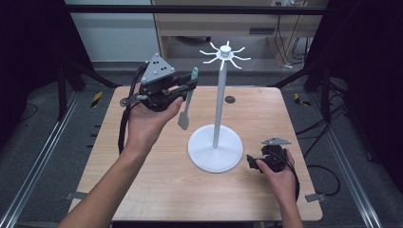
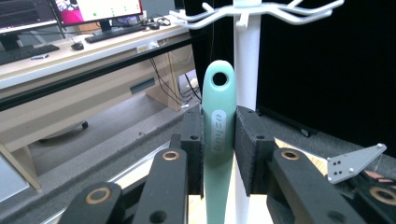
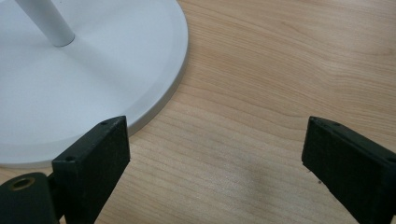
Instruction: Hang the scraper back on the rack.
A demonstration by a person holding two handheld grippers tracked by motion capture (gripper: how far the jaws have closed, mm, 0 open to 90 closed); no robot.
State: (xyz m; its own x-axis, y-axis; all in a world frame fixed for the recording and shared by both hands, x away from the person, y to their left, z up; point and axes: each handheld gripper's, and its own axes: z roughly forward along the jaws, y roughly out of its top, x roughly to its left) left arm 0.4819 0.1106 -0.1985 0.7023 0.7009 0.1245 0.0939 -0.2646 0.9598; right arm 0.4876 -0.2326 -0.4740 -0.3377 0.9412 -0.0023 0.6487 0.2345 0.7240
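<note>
My left gripper (image 1: 189,88) is raised above the table's far left part, shut on the pale green handle of a spatula (image 1: 188,97), which hangs upright with its grey blade downward. In the left gripper view the handle (image 2: 218,135), with a hole at its top end, is pinched between both pads, and the white rack's pole (image 2: 246,56) rises just behind it. The white hanging rack (image 1: 221,54) stands mid-table on a round base (image 1: 215,151), hooks radiating from its top. My right gripper (image 1: 252,163) rests low beside the base's right edge, open with bare wood between its jaws (image 3: 215,158).
The wooden table (image 1: 157,190) has a dark round hole (image 1: 230,99) near its far edge. Black frame rails and cables run along both sides. A desk with monitors (image 2: 70,14) stands beyond the table in the left gripper view.
</note>
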